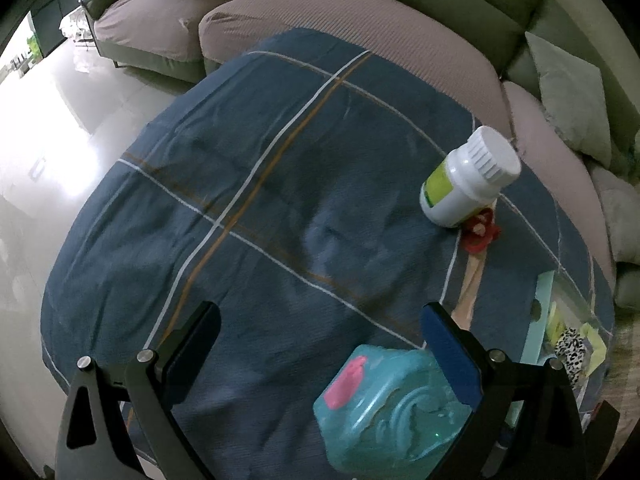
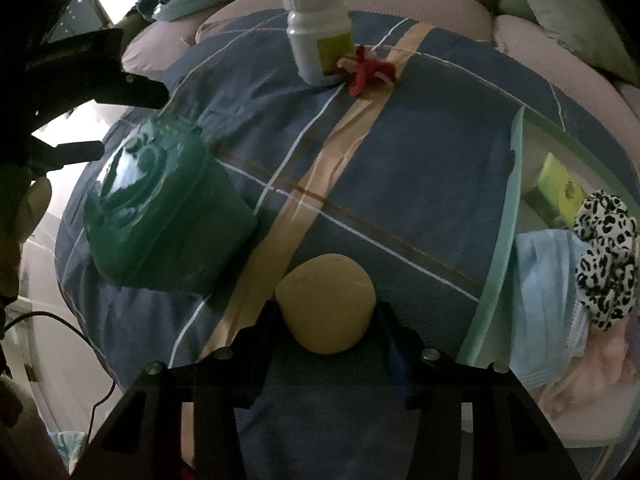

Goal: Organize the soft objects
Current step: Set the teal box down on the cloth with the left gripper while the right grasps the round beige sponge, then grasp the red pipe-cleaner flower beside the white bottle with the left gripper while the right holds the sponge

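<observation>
My right gripper [image 2: 326, 314] is shut on a beige rounded sponge [image 2: 326, 292], which sits between both pads just above the blue plaid cloth [image 2: 400, 168]. A teal wipes pack [image 2: 160, 208] lies to its left. In the left wrist view my left gripper [image 1: 324, 348] stands wide open over the cloth. The same teal pack [image 1: 392, 404] rests against the inner side of its right finger [image 1: 452, 352], and the left finger is well clear of it. A red hair tie [image 2: 368, 68] lies beside a white bottle [image 2: 320, 36] at the far side.
A pale green tray [image 2: 500, 248] on the right holds a blue face mask [image 2: 548, 280], a leopard-print scrunchie [image 2: 604, 256], a green box [image 2: 560, 192] and something pink [image 2: 592, 372]. A sofa with cushions [image 1: 568, 92] wraps around the back, and shiny floor [image 1: 60, 140] lies to the left.
</observation>
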`<state>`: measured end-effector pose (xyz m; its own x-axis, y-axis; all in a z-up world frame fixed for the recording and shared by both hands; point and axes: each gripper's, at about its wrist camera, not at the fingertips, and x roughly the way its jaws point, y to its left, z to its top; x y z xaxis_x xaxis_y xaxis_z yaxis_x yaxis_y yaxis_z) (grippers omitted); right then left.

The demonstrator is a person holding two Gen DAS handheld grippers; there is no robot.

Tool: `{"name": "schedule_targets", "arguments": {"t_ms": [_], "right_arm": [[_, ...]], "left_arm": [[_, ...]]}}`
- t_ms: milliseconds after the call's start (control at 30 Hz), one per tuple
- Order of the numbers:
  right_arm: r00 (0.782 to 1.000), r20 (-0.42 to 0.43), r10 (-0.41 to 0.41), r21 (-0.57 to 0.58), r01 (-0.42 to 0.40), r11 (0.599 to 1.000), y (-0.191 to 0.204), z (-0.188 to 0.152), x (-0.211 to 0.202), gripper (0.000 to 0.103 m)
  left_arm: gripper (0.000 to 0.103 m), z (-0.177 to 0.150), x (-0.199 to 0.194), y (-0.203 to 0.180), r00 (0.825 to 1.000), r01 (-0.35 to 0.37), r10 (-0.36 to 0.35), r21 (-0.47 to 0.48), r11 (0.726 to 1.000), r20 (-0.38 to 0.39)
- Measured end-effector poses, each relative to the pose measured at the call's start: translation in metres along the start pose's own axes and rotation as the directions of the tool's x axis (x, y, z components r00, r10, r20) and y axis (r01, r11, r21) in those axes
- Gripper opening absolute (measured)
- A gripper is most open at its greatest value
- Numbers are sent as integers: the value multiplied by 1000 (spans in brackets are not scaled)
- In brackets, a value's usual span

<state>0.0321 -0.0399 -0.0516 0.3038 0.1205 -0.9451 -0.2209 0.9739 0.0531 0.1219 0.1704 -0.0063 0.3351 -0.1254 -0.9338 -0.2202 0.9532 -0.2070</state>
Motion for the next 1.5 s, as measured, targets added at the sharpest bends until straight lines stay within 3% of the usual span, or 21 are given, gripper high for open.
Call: {"name": "schedule_targets", "arguments": {"t_ms": [467, 767, 1100, 1200, 1500], "right_arm": [[992, 124, -31, 116, 17, 993, -44, 18, -37, 51], [965, 240, -106, 239, 48, 970, -93, 26, -83, 51], [949, 256, -182, 423, 60, 904, -168, 20, -99, 51], [949, 254, -187, 444, 57, 894, -178, 15, -101, 51], [949, 244, -199, 498, 54, 866, -199, 4, -102, 51]], "left_arm": [[100, 15, -21, -50, 997, 31, -36, 73, 997, 72], [100, 27, -15, -99, 993, 71, -82, 134, 988, 80], [100, 34, 36, -154, 1000, 24, -27, 170, 985, 12], [99, 35, 55, -160, 999, 47, -44, 146, 988, -25], [95, 44, 78, -166, 1000, -5, 7, 96, 995, -21]]}}
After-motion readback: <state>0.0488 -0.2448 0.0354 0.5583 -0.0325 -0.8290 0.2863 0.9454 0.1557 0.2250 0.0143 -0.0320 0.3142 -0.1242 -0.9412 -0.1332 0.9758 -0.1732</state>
